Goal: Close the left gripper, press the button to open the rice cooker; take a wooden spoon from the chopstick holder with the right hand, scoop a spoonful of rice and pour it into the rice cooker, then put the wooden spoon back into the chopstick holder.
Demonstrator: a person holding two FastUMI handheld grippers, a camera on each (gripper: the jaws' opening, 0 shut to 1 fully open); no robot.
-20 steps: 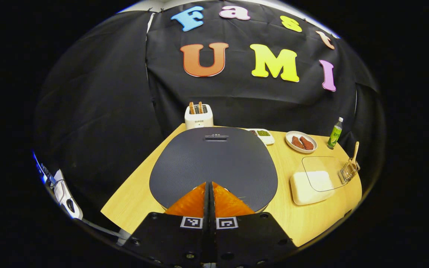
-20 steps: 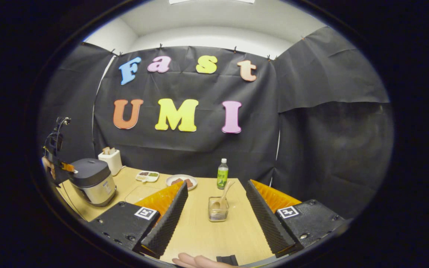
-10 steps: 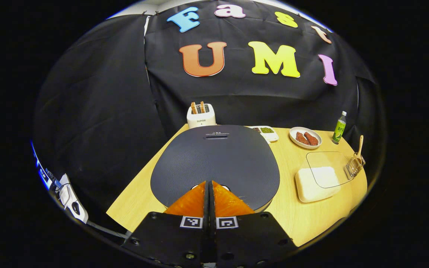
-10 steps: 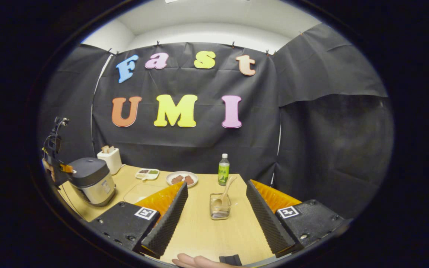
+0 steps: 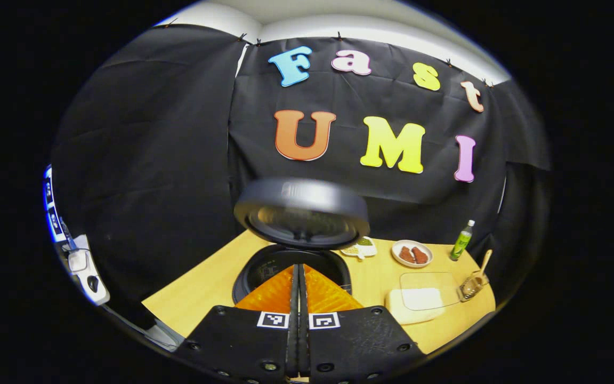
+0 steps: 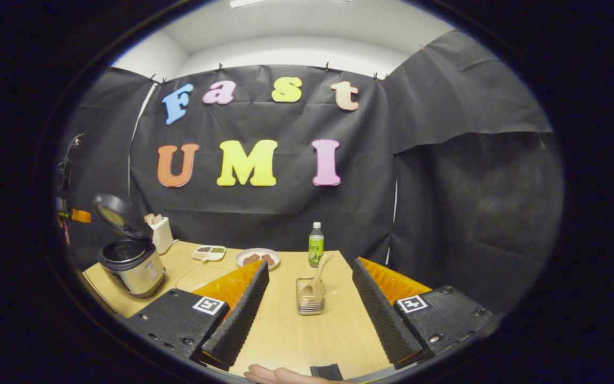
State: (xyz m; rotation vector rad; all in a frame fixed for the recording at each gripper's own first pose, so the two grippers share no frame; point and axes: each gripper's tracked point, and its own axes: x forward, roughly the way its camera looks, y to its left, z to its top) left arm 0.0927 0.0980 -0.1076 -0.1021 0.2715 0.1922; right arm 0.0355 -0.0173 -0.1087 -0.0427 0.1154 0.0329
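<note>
Since a second ago the rice cooker [image 6: 132, 262] lid has sprung up; the left gripper [image 5: 298, 277], clenched empty, hovers above the pot. Rightward, the wooden spoon [image 6: 317, 276] stands in the chopstick holder [image 6: 309, 303] between the right gripper's [image 6: 307, 290] spread fingers. Light and stiff, it is probably best pinched mid-handle.

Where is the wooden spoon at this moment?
In the right gripper view, the wooden spoon stands in the chopstick holder on the table, in front of the green bottle.
</note>
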